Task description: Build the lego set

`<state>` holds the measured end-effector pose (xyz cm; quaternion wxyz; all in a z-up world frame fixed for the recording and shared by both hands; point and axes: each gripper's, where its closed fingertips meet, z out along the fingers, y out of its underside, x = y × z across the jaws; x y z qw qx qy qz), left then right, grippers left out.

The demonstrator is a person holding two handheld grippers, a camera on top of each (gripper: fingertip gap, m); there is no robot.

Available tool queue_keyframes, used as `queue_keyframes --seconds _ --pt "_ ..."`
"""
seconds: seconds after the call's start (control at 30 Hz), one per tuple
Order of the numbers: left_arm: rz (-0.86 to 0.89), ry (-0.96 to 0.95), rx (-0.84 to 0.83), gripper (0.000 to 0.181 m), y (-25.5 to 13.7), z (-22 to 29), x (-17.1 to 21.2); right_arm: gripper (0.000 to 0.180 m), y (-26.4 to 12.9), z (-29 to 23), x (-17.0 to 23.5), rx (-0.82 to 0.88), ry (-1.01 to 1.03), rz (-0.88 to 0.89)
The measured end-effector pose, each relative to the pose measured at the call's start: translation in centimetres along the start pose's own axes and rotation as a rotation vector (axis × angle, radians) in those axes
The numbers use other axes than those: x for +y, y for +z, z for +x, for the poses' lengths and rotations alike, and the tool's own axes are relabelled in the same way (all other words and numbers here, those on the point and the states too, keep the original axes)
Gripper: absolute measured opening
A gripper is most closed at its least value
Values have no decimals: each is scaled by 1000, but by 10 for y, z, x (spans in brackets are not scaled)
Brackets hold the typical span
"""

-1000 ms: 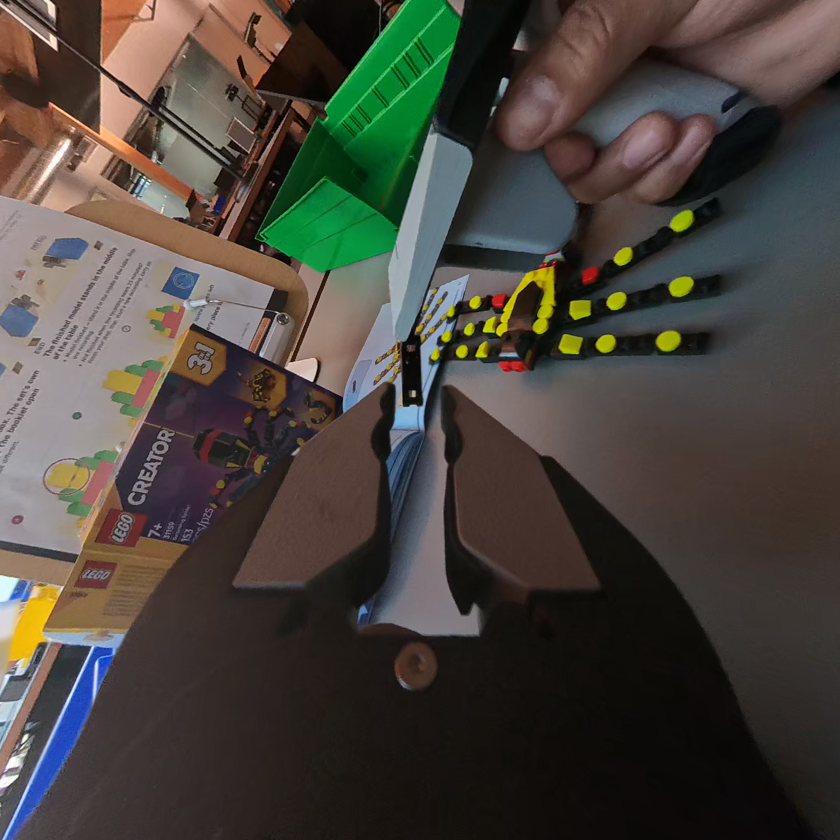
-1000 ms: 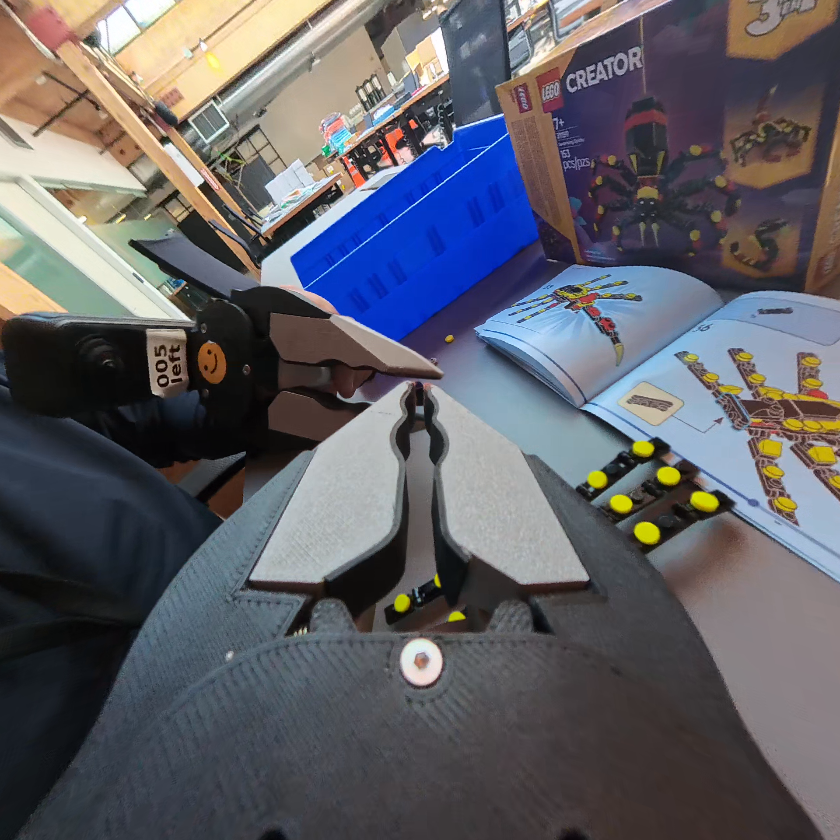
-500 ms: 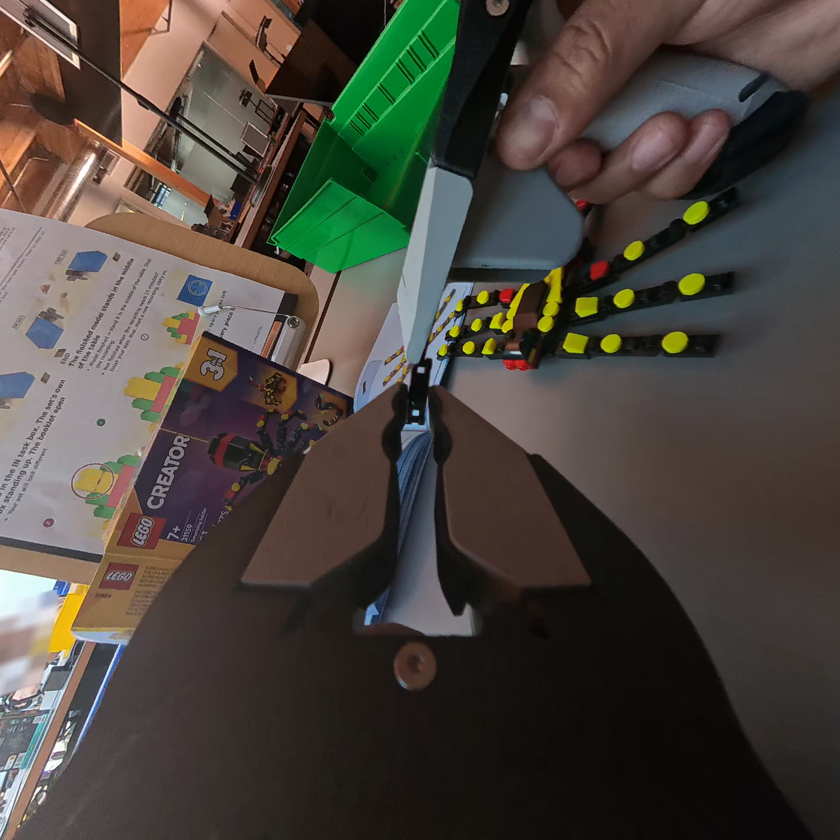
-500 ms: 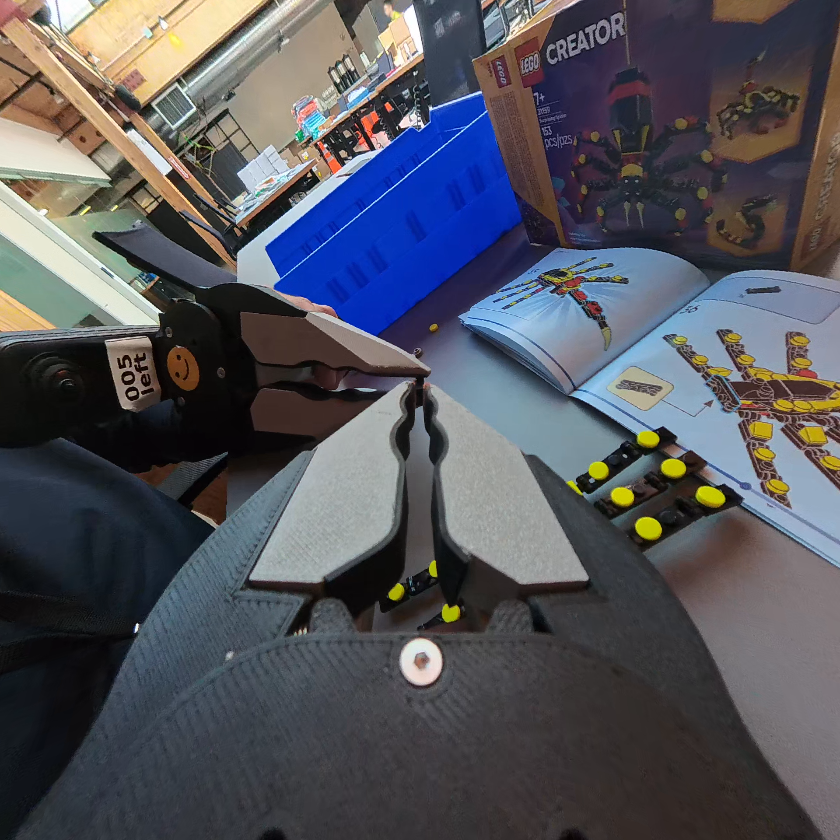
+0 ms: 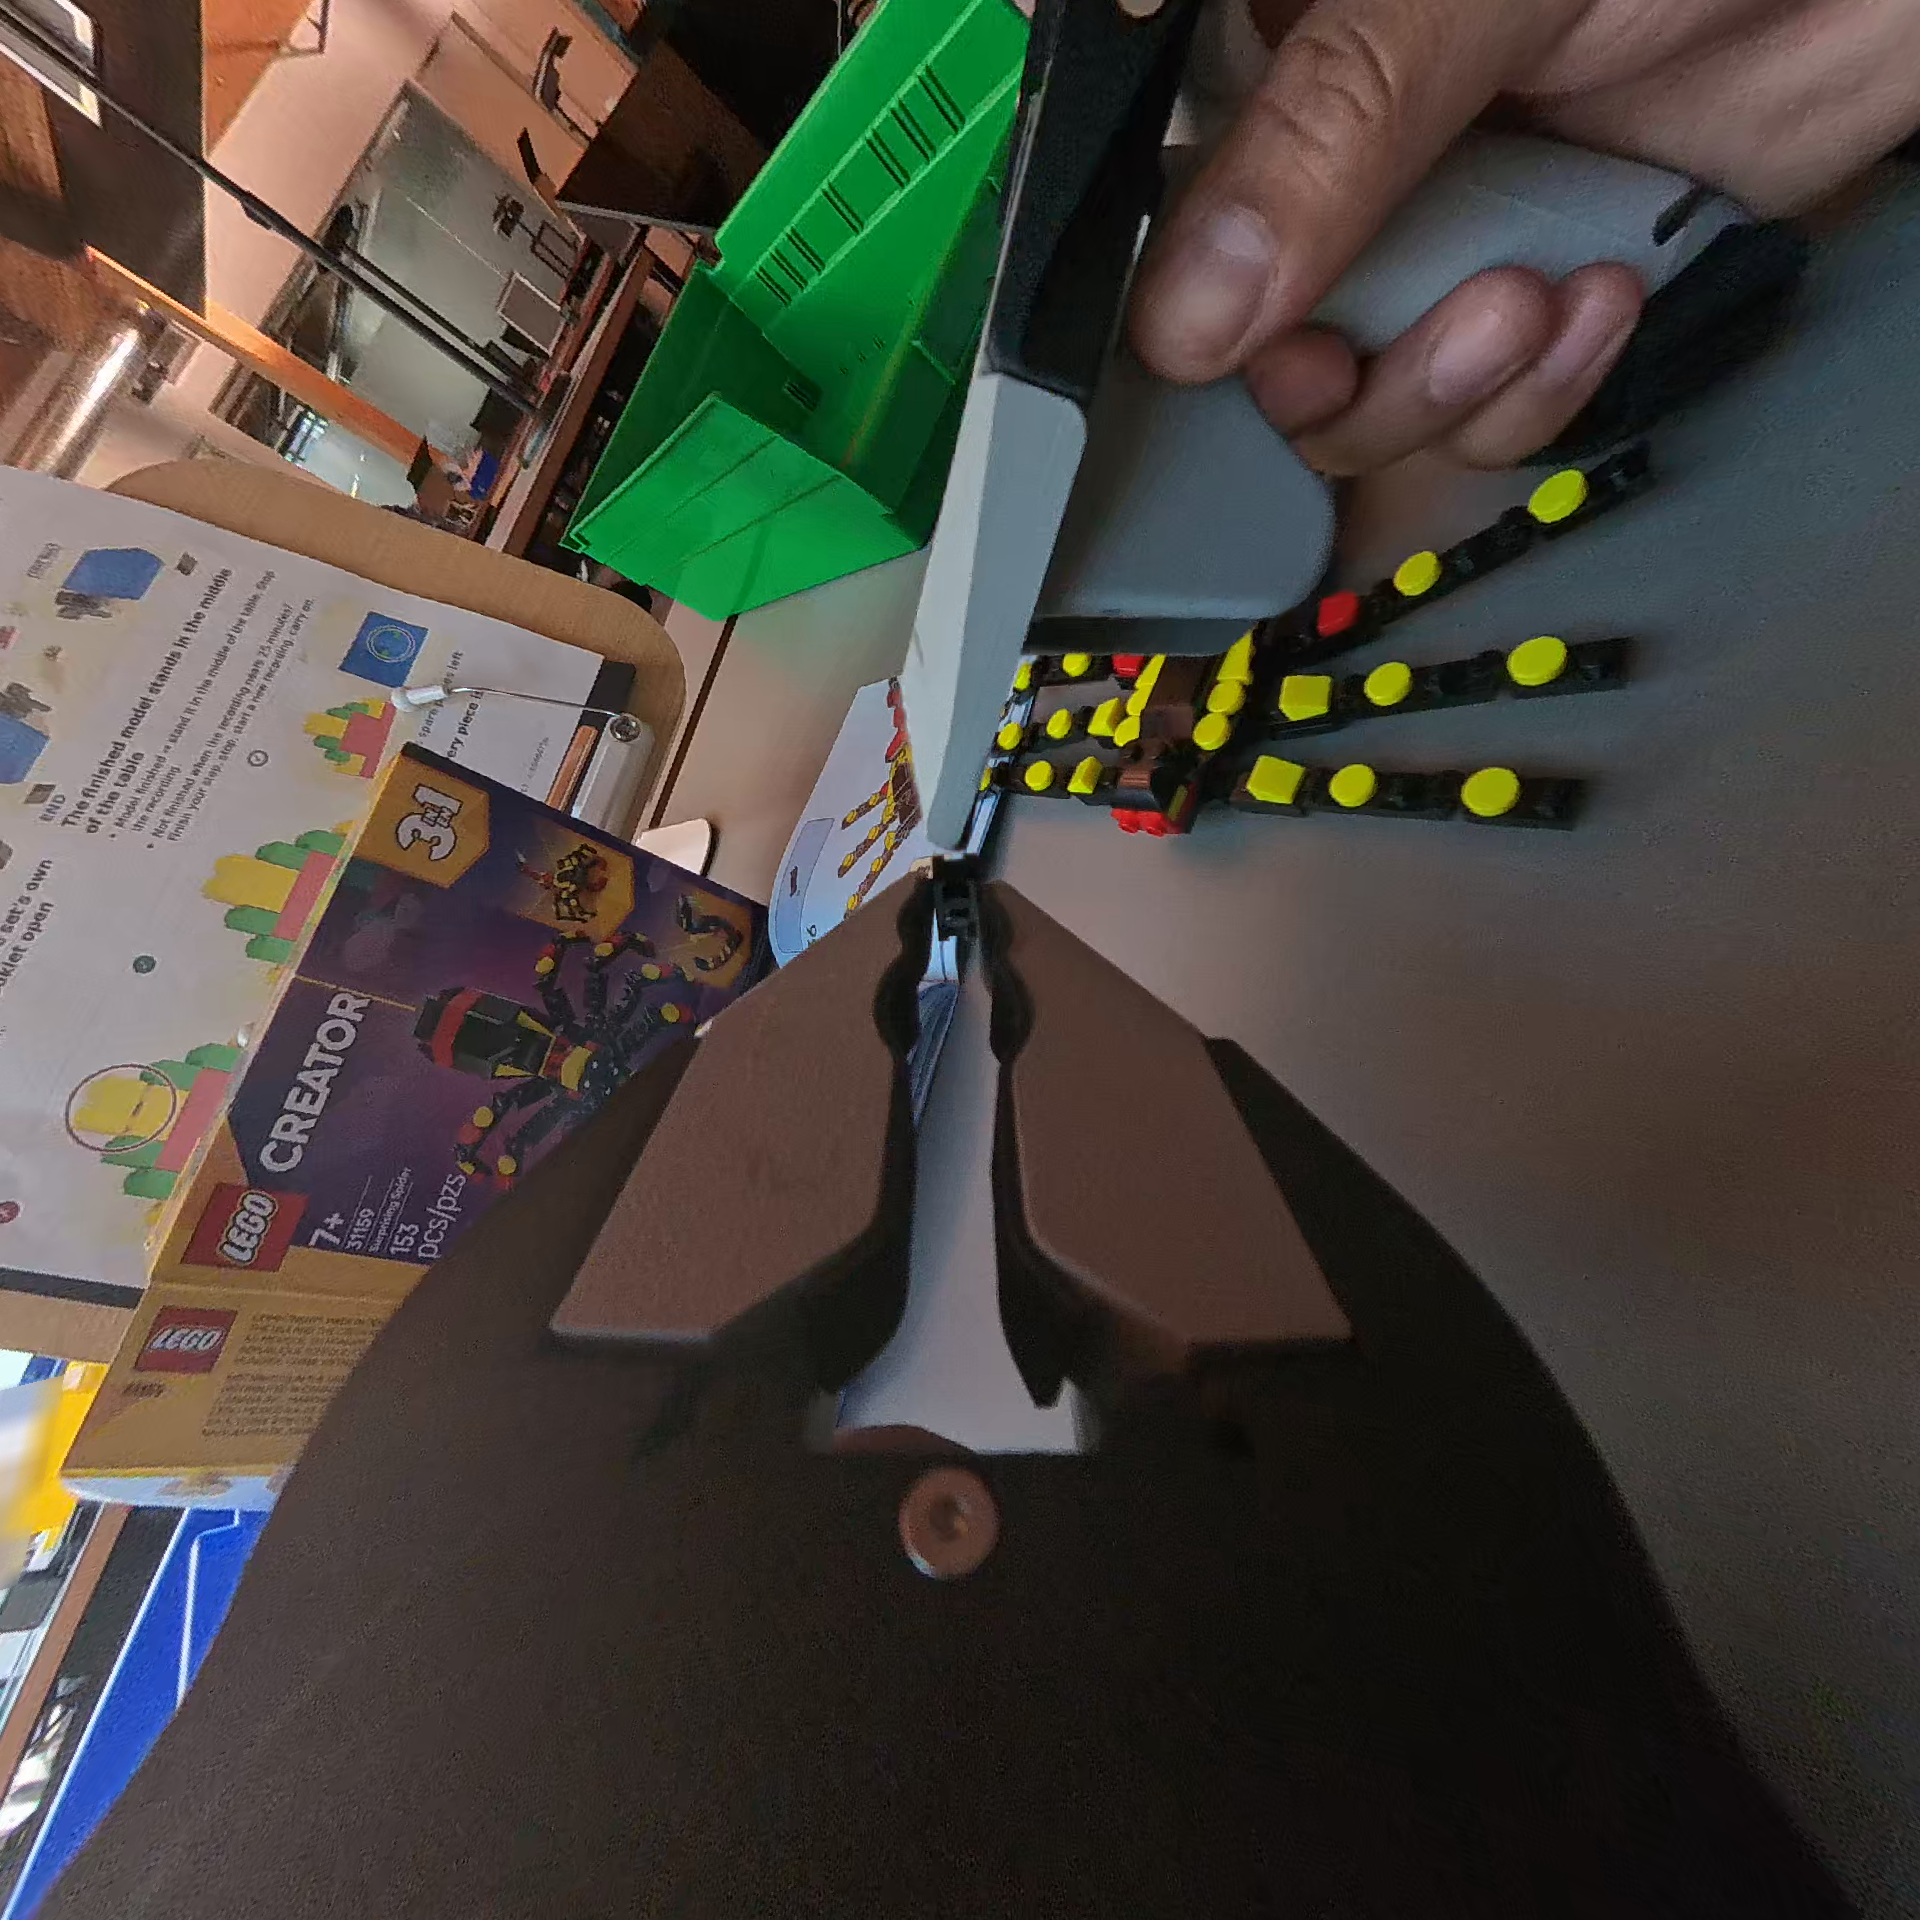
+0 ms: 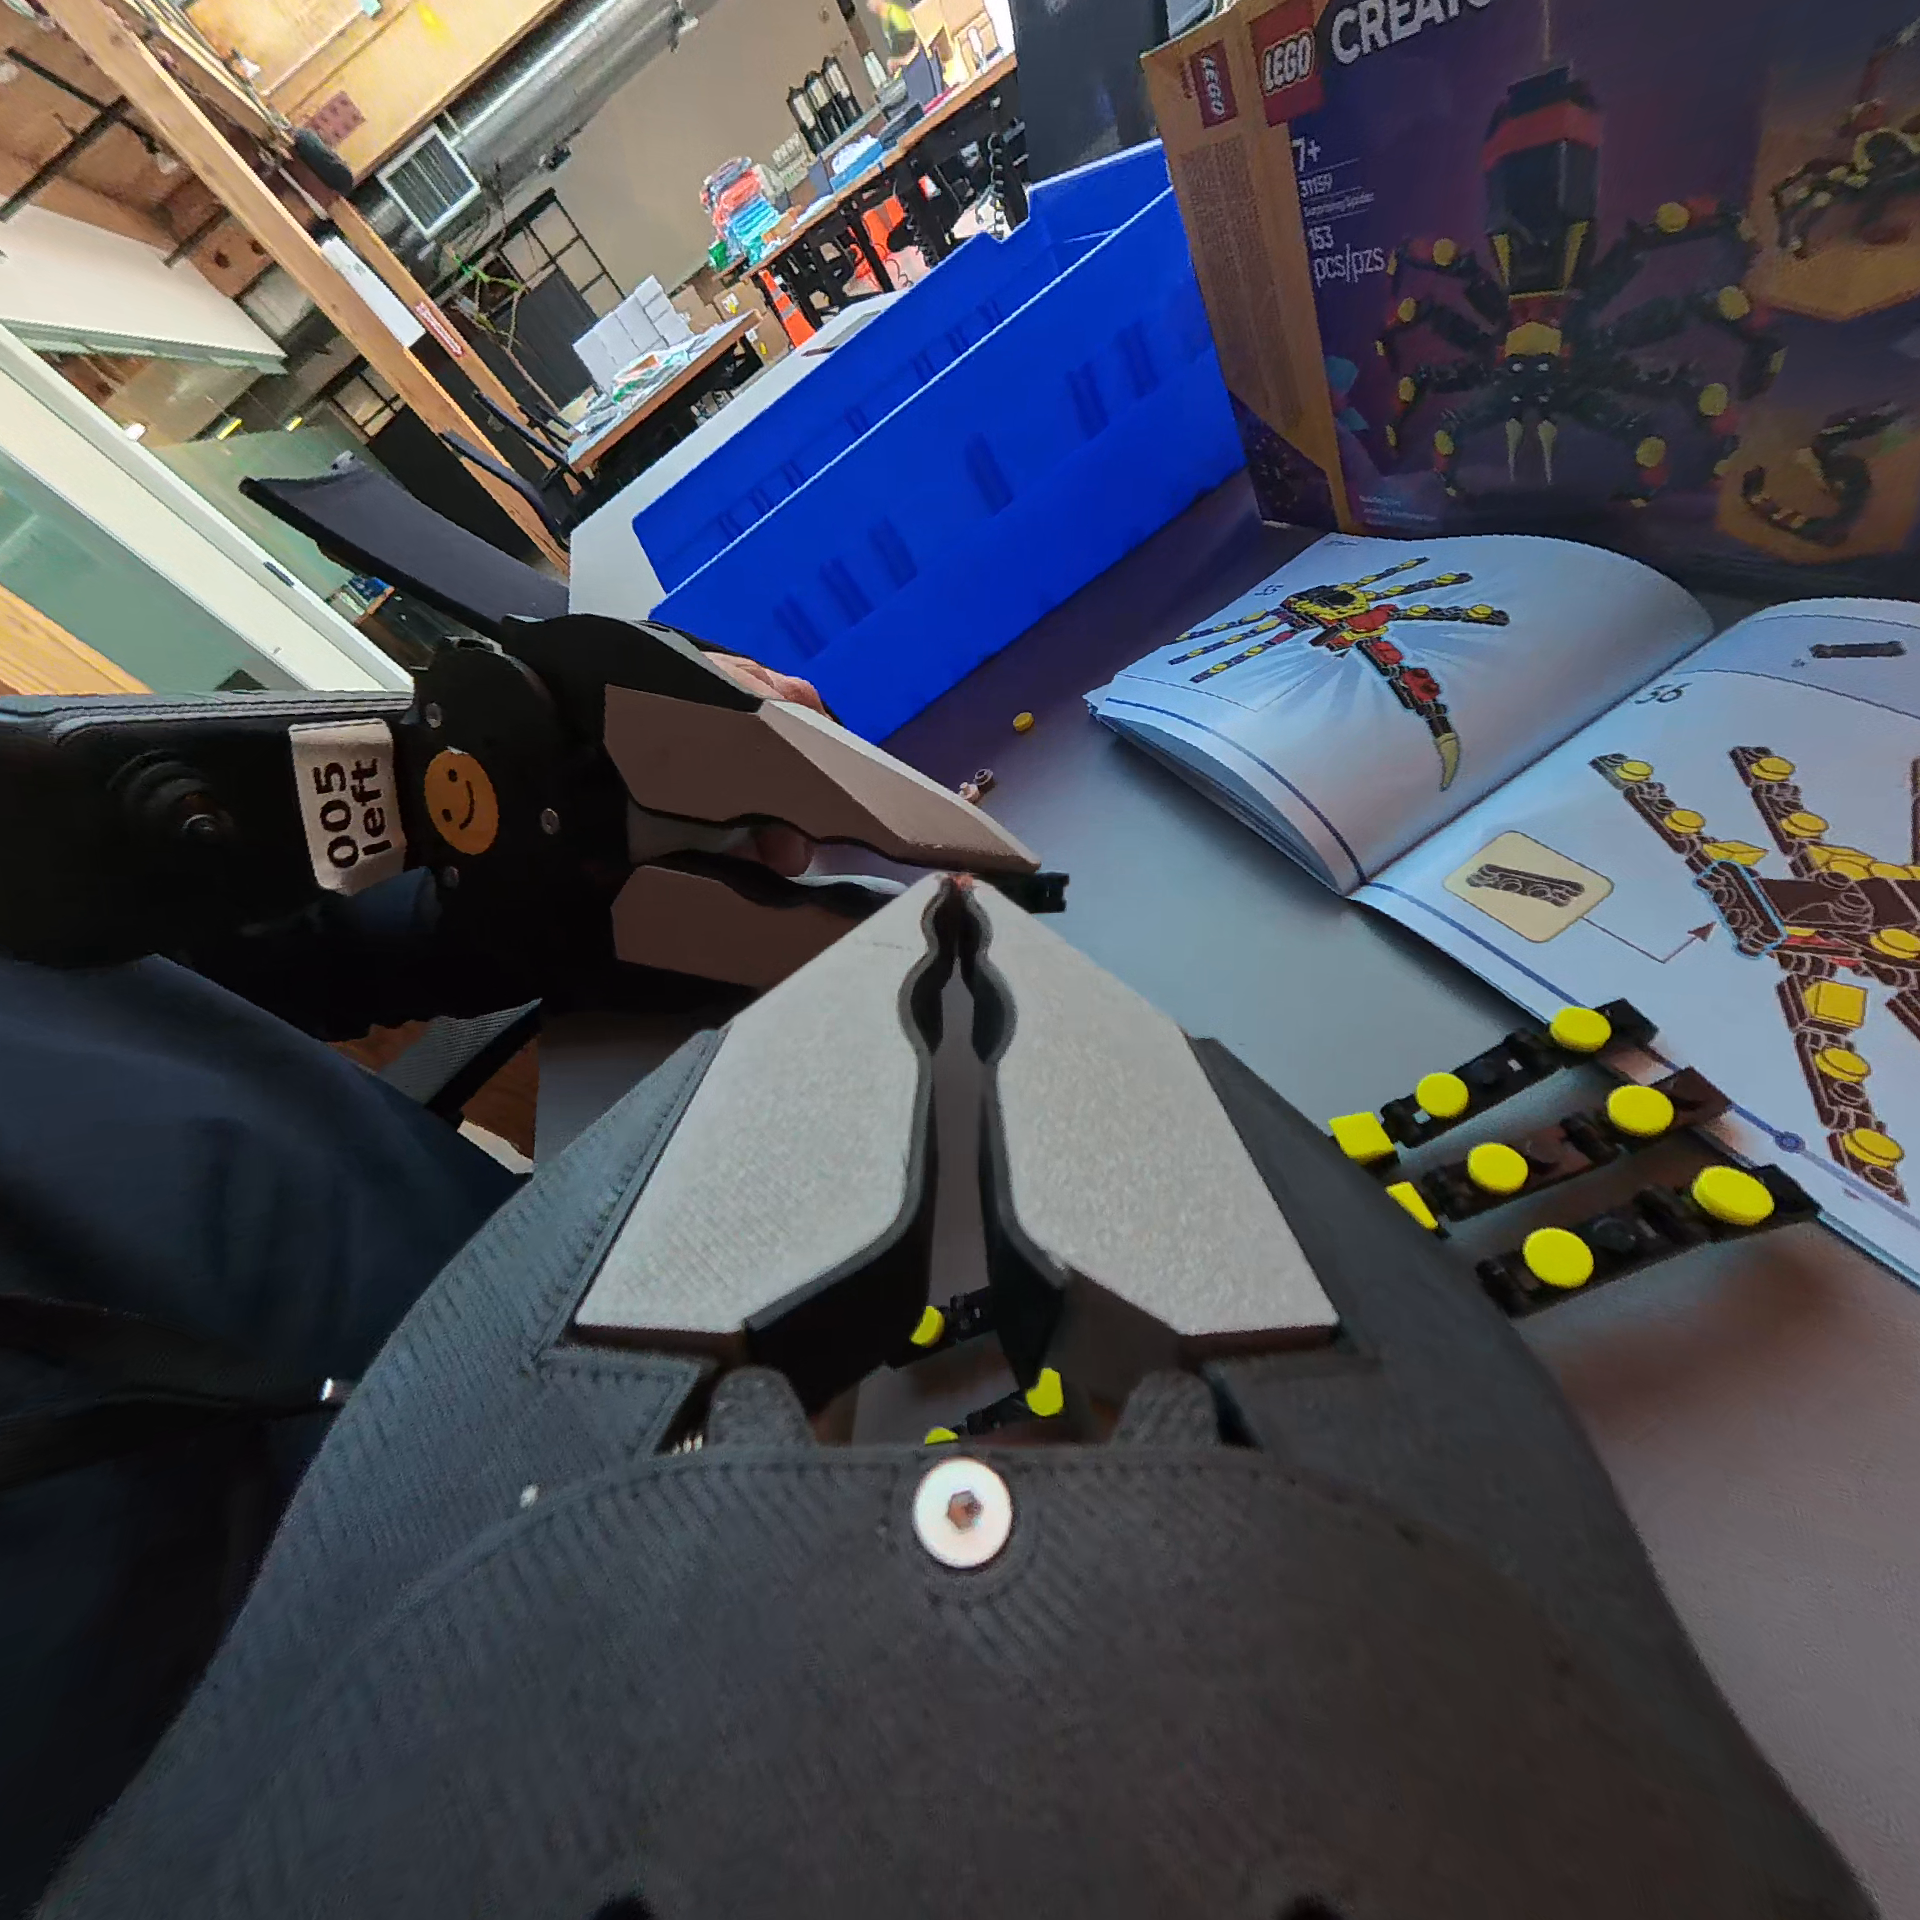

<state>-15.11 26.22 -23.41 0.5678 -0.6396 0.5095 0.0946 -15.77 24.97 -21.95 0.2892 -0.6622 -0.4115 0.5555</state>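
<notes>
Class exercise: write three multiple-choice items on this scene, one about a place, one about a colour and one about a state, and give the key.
1. Where is the blue bin?
A. inside the box
B. beside the box
C. on top of the box

2. What colour are the round studs on the model legs?
A. green
B. white
C. yellow

3. The left gripper is
A. wide open
B. shut on a black piece
C. lying on the table

Key: 1 B, as the bin stands on the table next to the box; 2 C, as each leg carries yellow studs; 3 B, as its fingertips pinch the small black piece in the air.
</notes>
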Motion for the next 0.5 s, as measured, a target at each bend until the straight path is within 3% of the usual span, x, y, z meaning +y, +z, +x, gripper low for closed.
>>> queue_keyframes --seconds 0.13,0.23,0.3,0.5 --pt "26 19 23 6 -1 3 1 6 -16 5 -6 21 -86 -16" --pt "47 47 46 7 -2 6 5 22 -44 38 10 192 -194 -197" --pt "78 74 65 6 -4 8 4 24 -62 52 26 270 -262 -313" --pt "111 197 92 6 -3 15 9 36 -70 49 54 256 -390 -494"
